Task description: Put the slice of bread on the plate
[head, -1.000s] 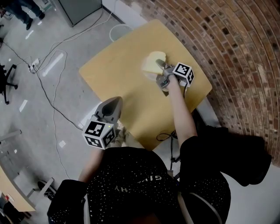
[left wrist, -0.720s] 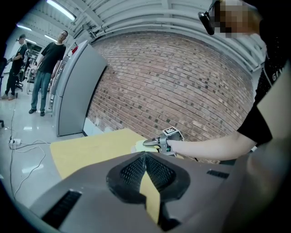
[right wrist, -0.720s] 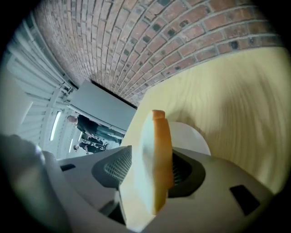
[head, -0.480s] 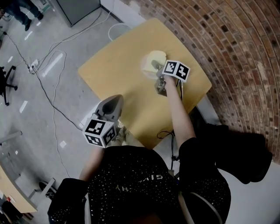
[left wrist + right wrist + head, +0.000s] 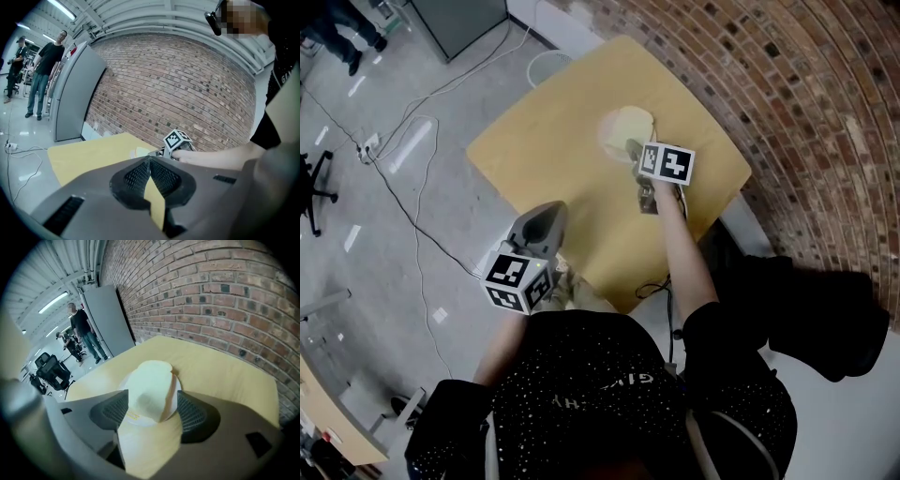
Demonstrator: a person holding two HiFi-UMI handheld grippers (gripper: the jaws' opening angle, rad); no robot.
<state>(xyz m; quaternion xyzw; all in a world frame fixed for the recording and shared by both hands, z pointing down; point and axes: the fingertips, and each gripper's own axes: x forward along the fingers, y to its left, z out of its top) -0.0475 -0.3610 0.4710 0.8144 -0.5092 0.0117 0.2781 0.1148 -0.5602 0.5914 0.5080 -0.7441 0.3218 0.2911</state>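
Note:
A pale slice of bread [image 5: 625, 124] lies on a small white plate [image 5: 606, 142] at the far side of the yellow table [image 5: 544, 141]. My right gripper [image 5: 636, 156] hovers just on the near side of the plate. Its jaws are opening. In the right gripper view the bread [image 5: 150, 383] and the plate [image 5: 125, 417] show between the wide-apart pads [image 5: 110, 411], which do not touch the slice. My left gripper [image 5: 536, 230] hangs off the table's near left edge, shut and empty. The left gripper view shows its tips [image 5: 150, 162] together, and the bread [image 5: 140, 151] far ahead.
A brick wall [image 5: 806, 103] runs close behind and to the right of the table. Cables [image 5: 403, 159] trail over the grey floor at the left, near a grey cabinet [image 5: 459, 19]. People stand in the distance [image 5: 44, 70]. A black bundle [image 5: 825, 319] lies at the right.
The right gripper has rolled, so its marker cube now faces up. Its jaws have opened and drawn back slightly from the bread, which now rests on the plate. The left gripper stayed put.

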